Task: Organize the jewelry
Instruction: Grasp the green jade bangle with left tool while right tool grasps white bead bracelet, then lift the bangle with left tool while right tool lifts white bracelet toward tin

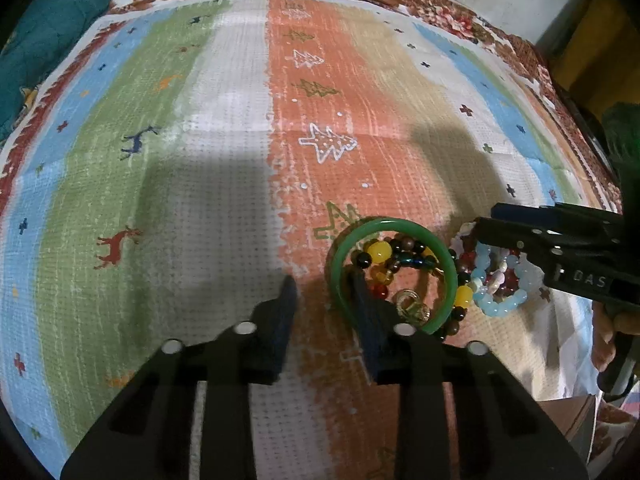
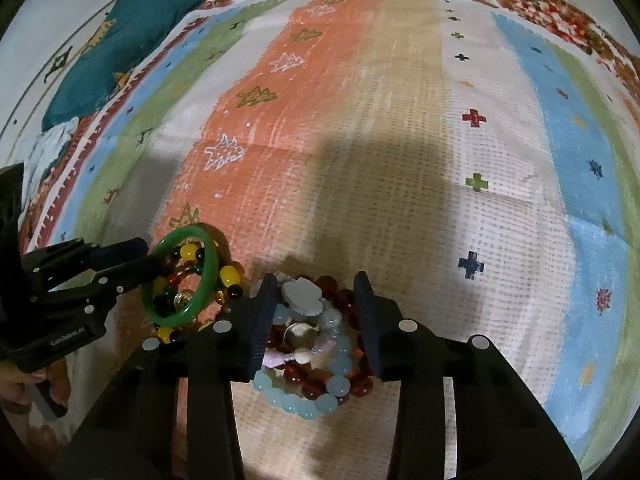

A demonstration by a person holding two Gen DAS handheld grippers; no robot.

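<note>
On the striped mat: my left gripper straddled the green bangle's rim; whether it pinched, I couldn't tell. My right gripper bracketed the pale-blue bead bracelets, pads apart. Risk: tangled strands dragging neighbours along.

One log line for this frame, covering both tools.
left tool: open, astride green bangle rim | right tool: astride bead bracelets, contact unclear | surface: striped mat
</note>
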